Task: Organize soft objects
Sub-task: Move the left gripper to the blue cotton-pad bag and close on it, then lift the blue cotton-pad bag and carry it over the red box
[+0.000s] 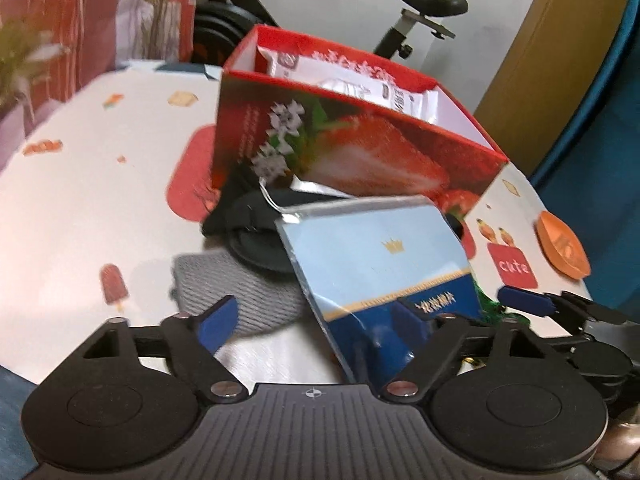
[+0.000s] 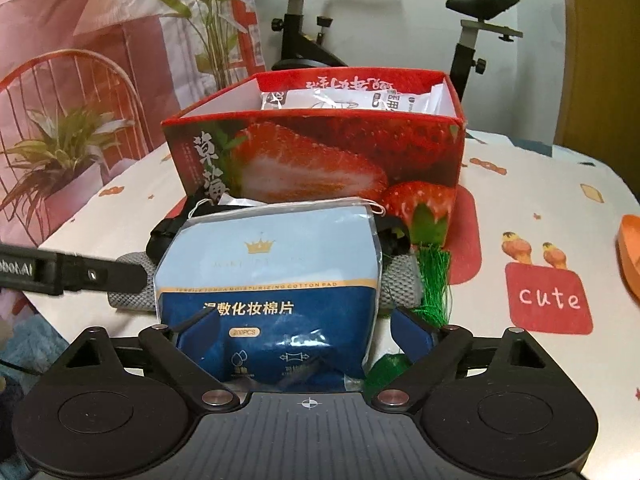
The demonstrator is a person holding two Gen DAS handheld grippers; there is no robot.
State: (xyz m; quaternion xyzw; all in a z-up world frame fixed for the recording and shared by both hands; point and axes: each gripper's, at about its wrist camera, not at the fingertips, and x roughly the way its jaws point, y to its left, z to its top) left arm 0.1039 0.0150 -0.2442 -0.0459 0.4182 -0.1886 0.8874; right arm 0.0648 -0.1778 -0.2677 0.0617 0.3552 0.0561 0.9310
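Your right gripper [image 2: 306,330] has its blue pads pressed into the lower corners of the cotton pad pack [image 2: 276,276], so it grips the pack; your left gripper [image 1: 316,320] stands wide with nothing between its fingers, just beside the pack's left edge. The pack stands tilted above a grey knitted cloth [image 1: 236,284] and a black strap [image 1: 248,220], directly in front of the strawberry box [image 2: 320,152], which already holds white packets [image 2: 340,100]. Lift the pack clear of the box's near wall before moving forward, and keep the squeeze light, since the film probably slips and creases easily. A green tassel [image 2: 434,280] lies just right. The tablecloth [image 2: 540,208] is white with cartoon prints; an exercise bike [image 2: 472,40] stands behind.
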